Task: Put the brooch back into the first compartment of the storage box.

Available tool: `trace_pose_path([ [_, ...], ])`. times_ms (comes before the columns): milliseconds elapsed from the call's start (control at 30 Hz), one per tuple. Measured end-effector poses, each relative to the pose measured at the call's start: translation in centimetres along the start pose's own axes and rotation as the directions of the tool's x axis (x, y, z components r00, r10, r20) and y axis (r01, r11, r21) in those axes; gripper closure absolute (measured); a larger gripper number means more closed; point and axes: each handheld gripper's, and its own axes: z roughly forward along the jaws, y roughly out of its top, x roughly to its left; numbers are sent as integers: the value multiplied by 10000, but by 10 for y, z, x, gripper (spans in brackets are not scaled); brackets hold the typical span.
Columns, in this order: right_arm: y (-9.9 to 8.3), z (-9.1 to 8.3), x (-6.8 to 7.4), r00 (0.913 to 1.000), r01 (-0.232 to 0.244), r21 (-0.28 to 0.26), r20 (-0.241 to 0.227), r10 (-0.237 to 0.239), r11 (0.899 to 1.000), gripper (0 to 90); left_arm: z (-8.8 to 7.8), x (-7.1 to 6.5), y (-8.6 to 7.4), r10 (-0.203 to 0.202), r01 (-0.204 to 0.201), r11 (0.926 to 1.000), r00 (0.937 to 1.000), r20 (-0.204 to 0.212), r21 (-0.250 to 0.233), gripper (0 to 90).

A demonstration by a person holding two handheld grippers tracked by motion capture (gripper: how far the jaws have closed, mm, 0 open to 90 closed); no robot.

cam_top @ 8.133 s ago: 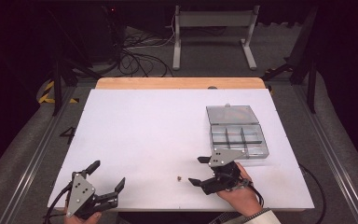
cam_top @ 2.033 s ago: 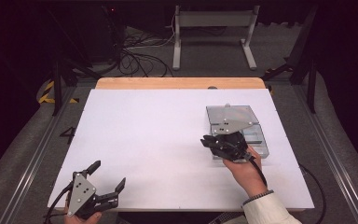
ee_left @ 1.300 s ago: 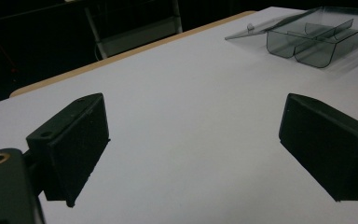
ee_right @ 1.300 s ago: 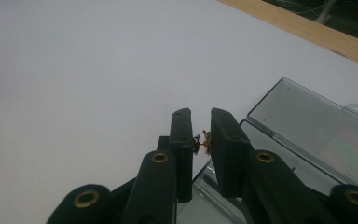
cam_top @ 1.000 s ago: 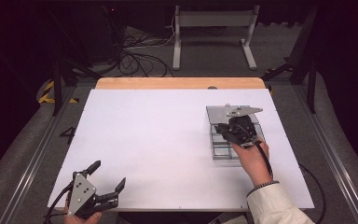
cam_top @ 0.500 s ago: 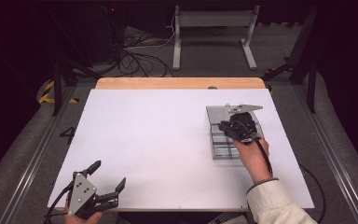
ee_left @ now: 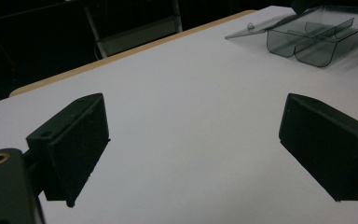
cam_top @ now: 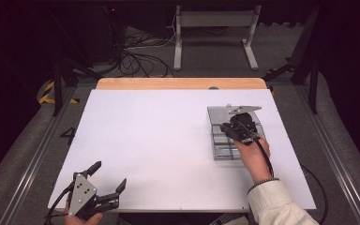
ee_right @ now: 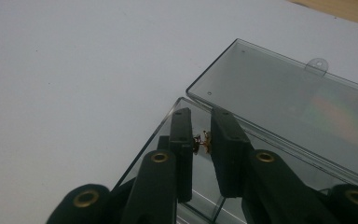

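— Which step is this?

— As I read it, the carry is done and the drop comes next. The right gripper [ee_right: 201, 135] has its jaws clamped on a tiny brass-coloured part [ee_right: 202, 141], held over the clear box [cam_top: 218, 140], which sits at about three o'clock on the white table [cam_top: 145, 140]. Its open lid [ee_right: 279, 107] lies flat beyond it, toward twelve.

— Is the part touching the box?

— I can't tell; it seems to hang just above a compartment near the lid side.

— And the left gripper [cam_top: 108, 183]?

— Jaws wide apart, nothing between them, down at seven o'clock, well apart from the box.

— What does the next move call for?

— Probably a small dip into that compartment, then parting the jaws without flicking the part over a divider.
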Motion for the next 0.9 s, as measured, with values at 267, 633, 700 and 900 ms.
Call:
trace_pose_path([
  [267,-1,9,-3,9999,-98,365,84,95,9993,796,0,0,0,7,-7,10000,10000,-28,-12,89],
  [633,-5,19,-7,9995,-286,823,117,277,9962,796,0,0,0,11,-11,10000,10000,-6,4,88],
  [700,-6,21,-8,9995,-299,914,127,289,9954,796,0,0,0,7,-7,10000,10000,-3,2,88],
  [900,-8,25,-9,9995,-316,1110,106,306,9933,795,0,1,0,34,-34,10000,10000,-23,-6,88],
])
